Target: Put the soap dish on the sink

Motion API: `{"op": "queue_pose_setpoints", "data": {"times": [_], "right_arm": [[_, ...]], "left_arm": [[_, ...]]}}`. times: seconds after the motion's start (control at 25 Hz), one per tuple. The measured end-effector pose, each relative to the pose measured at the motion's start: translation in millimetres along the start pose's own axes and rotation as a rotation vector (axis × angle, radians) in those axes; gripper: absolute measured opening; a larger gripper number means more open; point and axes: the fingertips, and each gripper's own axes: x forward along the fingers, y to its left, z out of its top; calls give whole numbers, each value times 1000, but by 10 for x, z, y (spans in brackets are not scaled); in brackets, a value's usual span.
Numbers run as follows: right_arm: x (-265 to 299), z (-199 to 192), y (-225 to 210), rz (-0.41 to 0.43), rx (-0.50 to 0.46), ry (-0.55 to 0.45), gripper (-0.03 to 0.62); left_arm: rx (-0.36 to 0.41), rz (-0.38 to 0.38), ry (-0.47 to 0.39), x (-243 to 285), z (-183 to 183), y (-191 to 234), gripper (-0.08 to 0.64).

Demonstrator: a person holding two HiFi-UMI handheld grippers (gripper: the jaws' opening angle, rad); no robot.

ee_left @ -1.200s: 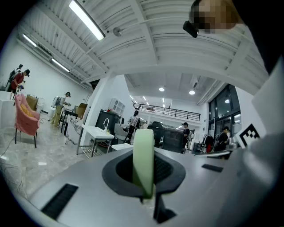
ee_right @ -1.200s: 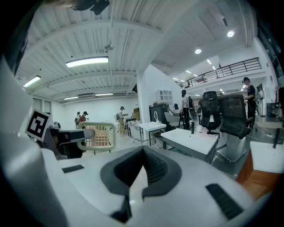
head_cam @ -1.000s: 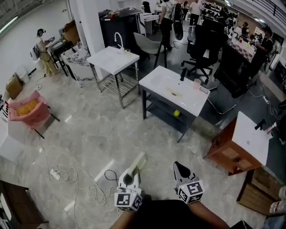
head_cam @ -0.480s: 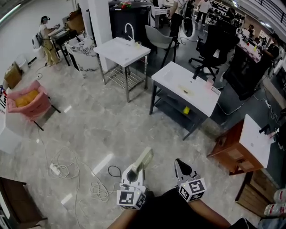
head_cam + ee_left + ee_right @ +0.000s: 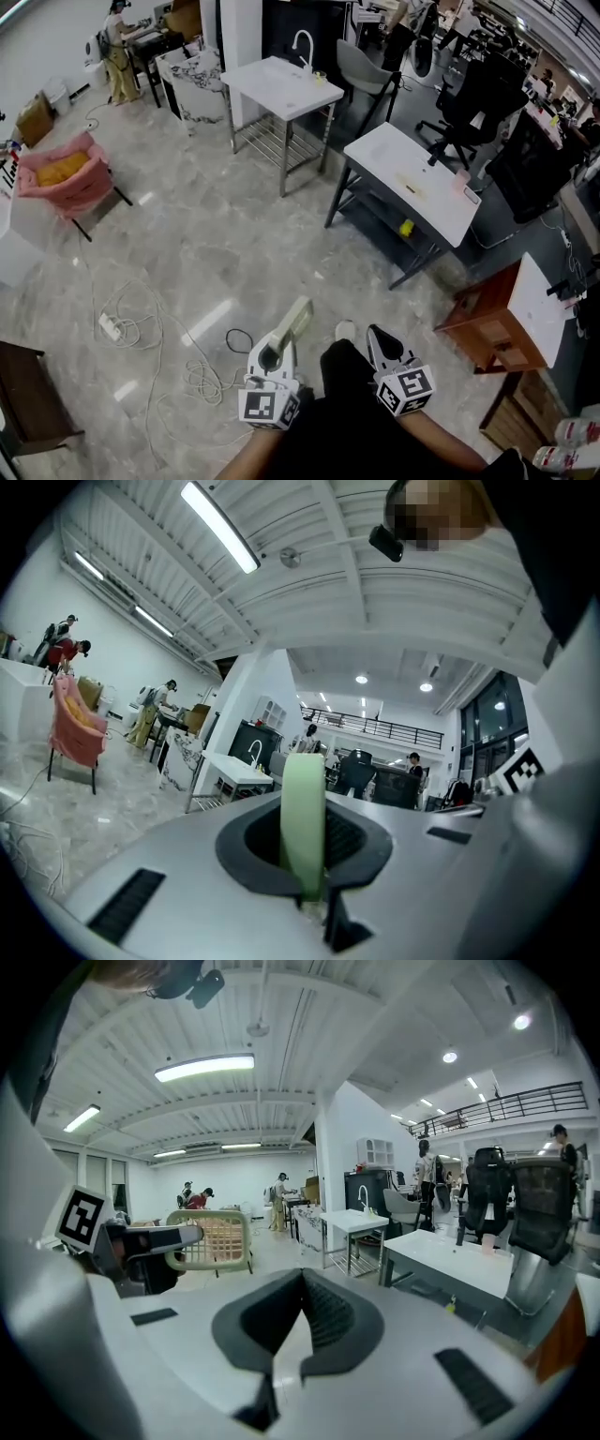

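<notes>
Left claw point(image 5: 275, 354) gripping the soap dish point(image 5: 293, 324) over the floor, well short of the sinks

The left claw is clamping the pale green soap dish on edge, so in the left gripper view the dish point(image 5: 303, 825) is showing as a narrow upright band between the dark pads, and in the right gripper view its slatted face point(image 5: 208, 1238) is sticking out ahead of the claw. The right claw point(image 5: 381, 339) is sitting closed with nothing between its pads, their tips meeting. Both are hanging side by side above the grey marble floor point(image 5: 225, 253), a dark trouser leg point(image 5: 342, 370) showing between them. Well ahead, a white sink point(image 5: 281, 86) with a curved tap point(image 5: 302, 43) is standing on a metal frame, and a second white basin worktop point(image 5: 412, 183) is standing to its right.
</notes>
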Motion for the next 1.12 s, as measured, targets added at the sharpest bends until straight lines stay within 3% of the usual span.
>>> {"op": "queue_pose_setpoints", "data": {"times": [0.28, 0.48, 0.8, 1.12], "right_arm": [[230, -52, 72, 33, 6, 24, -2], [463, -3, -133, 67, 11, 16, -2], [874, 31, -769, 46, 60, 35, -2], [1583, 334, -1779, 7, 126, -11, -2]], "left_arm": [[-8, 25, 14, -30, -78, 31, 23], [12, 34, 37, 198, -155, -38, 23], [33, 16, 63, 1075, -114, -134, 23], [82, 18, 108, 2241, -64, -94, 23]]}}
